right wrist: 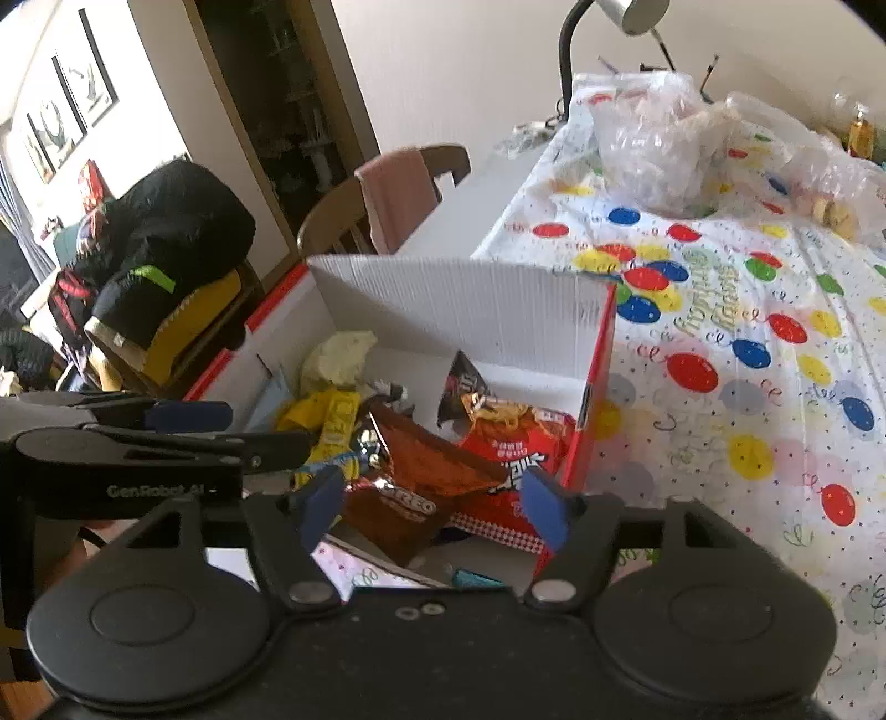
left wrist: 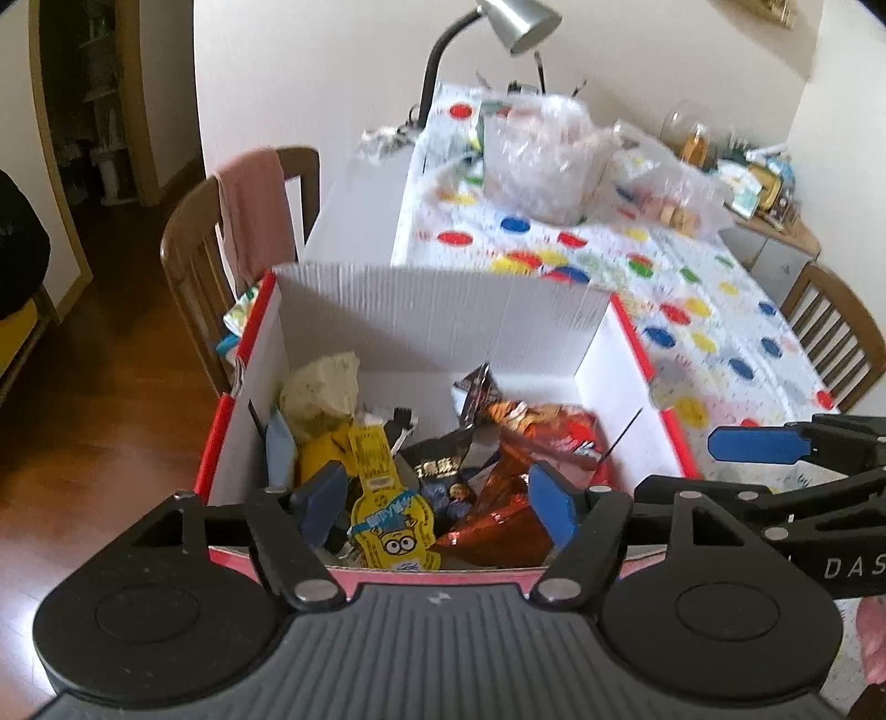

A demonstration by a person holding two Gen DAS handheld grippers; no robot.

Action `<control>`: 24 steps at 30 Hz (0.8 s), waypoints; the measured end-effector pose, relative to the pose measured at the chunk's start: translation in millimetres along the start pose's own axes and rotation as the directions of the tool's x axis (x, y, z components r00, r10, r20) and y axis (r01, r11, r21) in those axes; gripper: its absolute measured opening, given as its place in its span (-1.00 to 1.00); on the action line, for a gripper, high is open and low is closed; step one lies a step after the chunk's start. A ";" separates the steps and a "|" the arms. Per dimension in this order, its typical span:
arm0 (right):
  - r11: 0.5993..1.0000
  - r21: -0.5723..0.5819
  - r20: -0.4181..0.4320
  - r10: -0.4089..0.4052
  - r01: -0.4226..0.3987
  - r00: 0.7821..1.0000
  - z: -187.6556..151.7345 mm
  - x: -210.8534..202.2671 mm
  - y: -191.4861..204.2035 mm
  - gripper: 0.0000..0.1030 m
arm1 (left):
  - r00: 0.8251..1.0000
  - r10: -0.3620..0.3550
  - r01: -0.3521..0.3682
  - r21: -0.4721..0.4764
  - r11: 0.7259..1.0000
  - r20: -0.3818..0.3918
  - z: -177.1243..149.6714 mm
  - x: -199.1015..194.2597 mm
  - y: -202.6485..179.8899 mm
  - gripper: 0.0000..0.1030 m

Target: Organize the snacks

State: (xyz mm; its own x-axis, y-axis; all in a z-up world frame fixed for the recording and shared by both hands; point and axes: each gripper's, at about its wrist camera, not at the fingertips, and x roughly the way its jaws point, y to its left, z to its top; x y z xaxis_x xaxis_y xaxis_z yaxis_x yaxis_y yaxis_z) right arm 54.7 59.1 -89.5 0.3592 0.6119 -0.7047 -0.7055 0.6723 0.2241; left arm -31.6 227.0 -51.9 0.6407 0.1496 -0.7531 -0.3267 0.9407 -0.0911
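A red-and-white cardboard box (left wrist: 443, 310) holds several snack packets. In the left wrist view I see a yellow Minions packet (left wrist: 390, 526), a dark packet (left wrist: 440, 468), a shiny red-brown packet (left wrist: 498, 526) and a pale green one (left wrist: 321, 387). My left gripper (left wrist: 437, 501) is open and empty above the box's near edge. My right gripper (right wrist: 434, 501) is open and empty above a brown Oreo packet (right wrist: 410, 493) and a red noodle packet (right wrist: 509, 443). Each gripper shows beside the other, the right one (left wrist: 758, 443) and the left one (right wrist: 188, 415).
The box (right wrist: 470, 299) stands at the edge of a table with a polka-dot cloth (right wrist: 747, 332). Clear plastic bags (left wrist: 542, 149) and a desk lamp (left wrist: 498, 33) stand at the far end. Wooden chairs (left wrist: 221, 243) flank the table.
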 end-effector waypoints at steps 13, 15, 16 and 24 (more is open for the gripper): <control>1.000 -0.028 0.116 0.012 -0.009 0.993 -0.3 -44.9 13.8 0.93 | 0.994 -0.015 0.014 0.003 1.000 0.108 -0.9 -48.7 -6.8 0.71; 1.000 -0.029 0.135 0.011 -0.008 0.991 -0.6 -51.7 15.0 0.98 | 0.992 -0.021 0.022 -0.004 1.000 0.124 -1.3 -55.4 -6.6 0.85; 1.000 -0.029 0.147 0.008 -0.004 0.989 -1.1 -54.4 15.6 0.99 | 0.991 -0.025 0.026 -0.008 1.000 0.130 -1.5 -58.1 -6.7 0.89; 1.000 -0.007 0.197 -0.008 0.009 0.980 -11.2 -77.2 17.4 0.99 | 0.988 -0.026 0.028 -0.011 1.000 0.155 -5.0 -76.1 -10.6 1.00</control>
State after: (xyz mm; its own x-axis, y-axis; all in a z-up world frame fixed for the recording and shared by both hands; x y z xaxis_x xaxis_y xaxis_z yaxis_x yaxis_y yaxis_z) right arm 7.9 18.9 -38.7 0.4780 0.6768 -0.5599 -0.7066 0.6749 0.2126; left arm -80.4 204.1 3.1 0.7488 0.1701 -0.6406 -0.3160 0.9412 -0.1194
